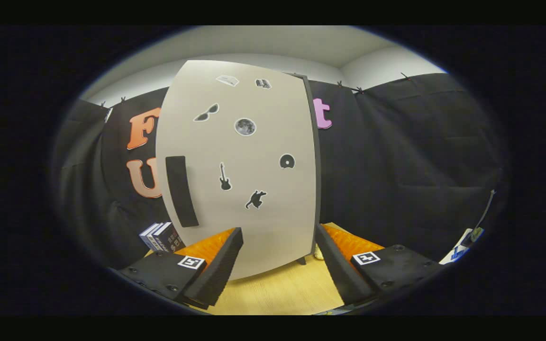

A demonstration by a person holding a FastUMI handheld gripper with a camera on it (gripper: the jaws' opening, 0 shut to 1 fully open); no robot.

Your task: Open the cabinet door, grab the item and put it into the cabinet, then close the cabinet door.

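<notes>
a: entry. gripper (277, 265) fingers stand apart, nothing between them but the pale wood tabletop (277, 293). straight ahead of them, close, a tall beige cabinet door with small black stickers (254, 161); it lies flat against the cabinet, so it reads as closed.

b: handle?

a: long black vertical bar handle (181, 191), ahead and off to the left of the left finger, near the door's left edge. the dark hinge side sits beyond the right finger.

b: the item?

a: a small stack of dark books with white spines (160, 237) stands on the table just beyond the left finger, left of the door. i judge that to be the item, though i can't be sure. something small and pale sits by the cabinet's foot; too small to tell.

b: stage?

a: door shut with books outside fits door waiting to be opened; if another item is already inside, it fits the end. if opening: keep fingers wide, straddle the bar squarely mid-length, pull along the hinge arc.
</notes>
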